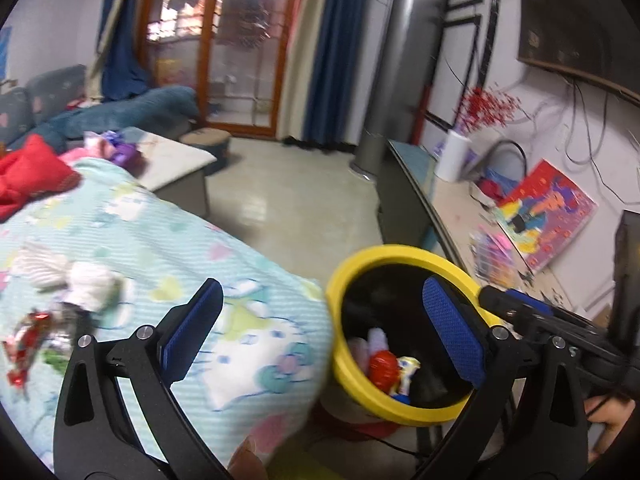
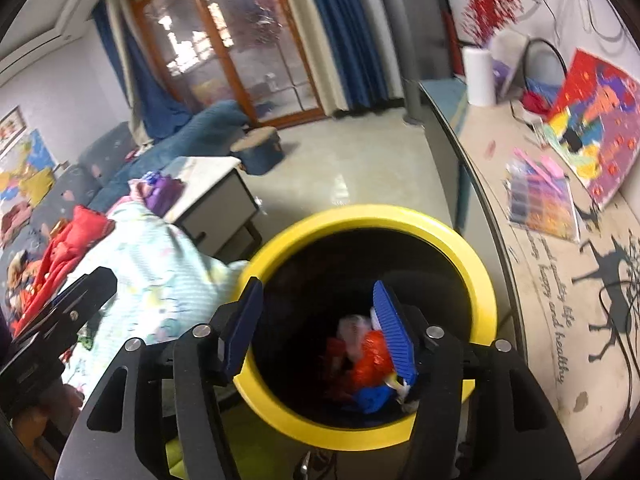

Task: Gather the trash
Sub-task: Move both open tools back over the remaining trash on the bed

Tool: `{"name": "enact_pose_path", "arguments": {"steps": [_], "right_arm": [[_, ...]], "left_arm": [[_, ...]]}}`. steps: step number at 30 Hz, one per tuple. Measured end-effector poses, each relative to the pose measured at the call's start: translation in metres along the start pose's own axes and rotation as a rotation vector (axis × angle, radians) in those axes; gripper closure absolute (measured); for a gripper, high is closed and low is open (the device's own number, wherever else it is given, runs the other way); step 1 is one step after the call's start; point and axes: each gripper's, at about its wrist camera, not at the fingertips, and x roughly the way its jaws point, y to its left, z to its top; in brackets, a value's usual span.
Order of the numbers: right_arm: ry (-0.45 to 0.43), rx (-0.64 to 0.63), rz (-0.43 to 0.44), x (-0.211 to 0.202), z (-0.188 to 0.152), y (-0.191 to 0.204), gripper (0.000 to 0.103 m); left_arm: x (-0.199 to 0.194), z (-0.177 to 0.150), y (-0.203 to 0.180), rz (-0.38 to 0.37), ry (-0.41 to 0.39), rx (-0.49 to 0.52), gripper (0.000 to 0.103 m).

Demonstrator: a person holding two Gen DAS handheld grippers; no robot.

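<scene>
So far left there's a bed or sofa under a pale green patterned blanket, with a crumpled white tissue and a red-and-silver wrapper lying loose on it, near each other. A red garment sits farther back on the same side.

The left gripper has its blue fingers spread wide, nothing between them; one hangs over the blanket edge, the other over the bin.

Just right of the blanket is the yellow-rimmed trash bin, black inside, already holding a red wrapper, some blue bits and pale scraps.

The right gripper hovers over the bin's mouth, fingers partway apart and empty.

Far right, a low cabinet carries a paper towel roll and a colourful painting.
</scene>
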Motion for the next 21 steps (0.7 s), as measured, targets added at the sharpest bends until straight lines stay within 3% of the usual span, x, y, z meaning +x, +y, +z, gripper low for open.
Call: {"name": "enact_pose_path", "arguments": {"steps": [12, 21], "right_arm": [[0.009, -0.122, 0.135, -0.007, 0.004, 0.071, 0.042], [0.011, -0.248, 0.223, -0.009, 0.000, 0.133, 0.039]], "left_arm": [[-0.049, 0.007, 0.056, 0.191, -0.137, -0.072, 0.011], [-0.073, 0.006, 0.094, 0.276, -0.179, -0.134, 0.011]]}}
